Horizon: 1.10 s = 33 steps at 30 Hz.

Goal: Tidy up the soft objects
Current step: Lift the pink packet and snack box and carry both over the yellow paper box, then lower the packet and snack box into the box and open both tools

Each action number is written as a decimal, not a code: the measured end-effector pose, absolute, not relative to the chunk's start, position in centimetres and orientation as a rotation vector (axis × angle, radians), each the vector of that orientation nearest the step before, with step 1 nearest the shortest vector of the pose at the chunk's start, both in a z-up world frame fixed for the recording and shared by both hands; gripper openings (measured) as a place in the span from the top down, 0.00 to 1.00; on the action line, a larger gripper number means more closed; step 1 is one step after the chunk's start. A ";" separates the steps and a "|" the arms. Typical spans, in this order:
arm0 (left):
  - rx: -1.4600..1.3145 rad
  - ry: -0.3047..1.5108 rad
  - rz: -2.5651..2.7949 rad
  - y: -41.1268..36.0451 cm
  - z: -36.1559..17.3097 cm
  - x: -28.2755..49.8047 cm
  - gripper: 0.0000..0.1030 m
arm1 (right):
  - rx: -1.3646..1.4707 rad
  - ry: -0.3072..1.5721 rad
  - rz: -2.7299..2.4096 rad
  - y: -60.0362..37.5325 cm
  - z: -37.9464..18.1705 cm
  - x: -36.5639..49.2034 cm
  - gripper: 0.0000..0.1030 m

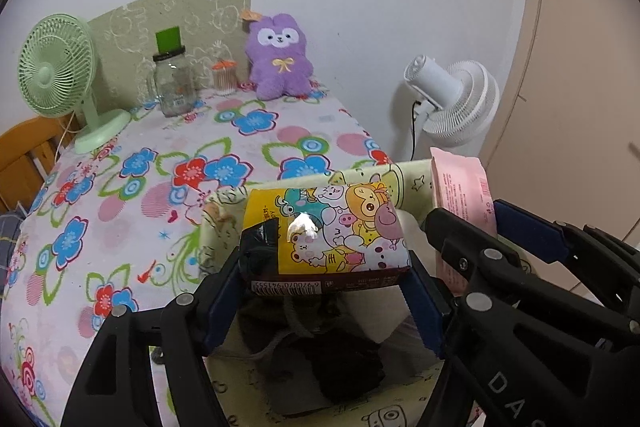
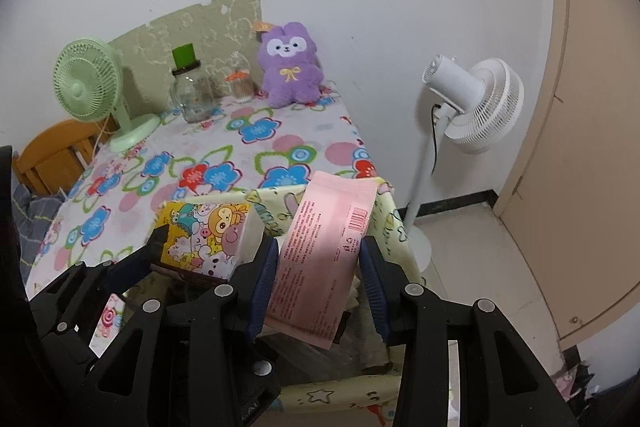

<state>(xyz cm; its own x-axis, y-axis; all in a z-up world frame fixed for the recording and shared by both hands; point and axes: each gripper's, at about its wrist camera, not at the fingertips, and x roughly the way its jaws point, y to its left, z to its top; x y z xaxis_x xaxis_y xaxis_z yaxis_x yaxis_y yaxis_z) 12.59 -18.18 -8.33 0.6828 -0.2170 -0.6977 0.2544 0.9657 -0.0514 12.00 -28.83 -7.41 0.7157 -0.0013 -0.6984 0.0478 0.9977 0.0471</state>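
The left tongs [image 1: 324,291] grip a yellow cartoon tissue pack [image 1: 332,231] by its ends, held over a pale fabric bin [image 1: 224,211] at the desk's [image 1: 160,187] near edge. At three o'clock of it, the right tongs [image 2: 318,275] clamp a pink wipes pack [image 2: 324,259] — also above the bin. A purple plush [image 1: 280,55] sits at twelve o'clock by the wall — well apart.

A lived-in room of a home. A surface [image 1: 248,147] under a flowered cloth stands against a plain white wall. At its far edge sits a purple plush bunny [image 1: 280,57]; left of the bunny a glass jar [image 1: 174,87] and a green desk fan [image 1: 60,71], right of it (on the floor) a white standing fan [image 2: 472,107].
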 end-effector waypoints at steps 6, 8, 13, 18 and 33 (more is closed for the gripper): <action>0.083 0.765 -0.264 -18.6 -8.4 12.6 0.09 | 0.081 0.783 -0.022 -29.3 -8.0 12.5 0.56; 0.095 0.766 -0.263 -18.5 -8.4 12.6 0.09 | 0.081 0.783 -0.019 -29.3 -8.1 12.6 0.56; 0.096 0.776 -0.259 -18.2 -8.4 12.5 0.09 | 0.093 0.792 0.007 -29.0 -8.5 13.1 0.56; 0.101 0.769 -0.262 -18.1 -8.2 12.0 0.09 | 0.120 0.810 0.042 -28.7 -8.6 13.2 0.49; 0.080 0.692 -0.238 -15.8 -5.7 9.0 0.04 | 0.146 0.721 0.045 -27.0 -5.9 10.0 0.07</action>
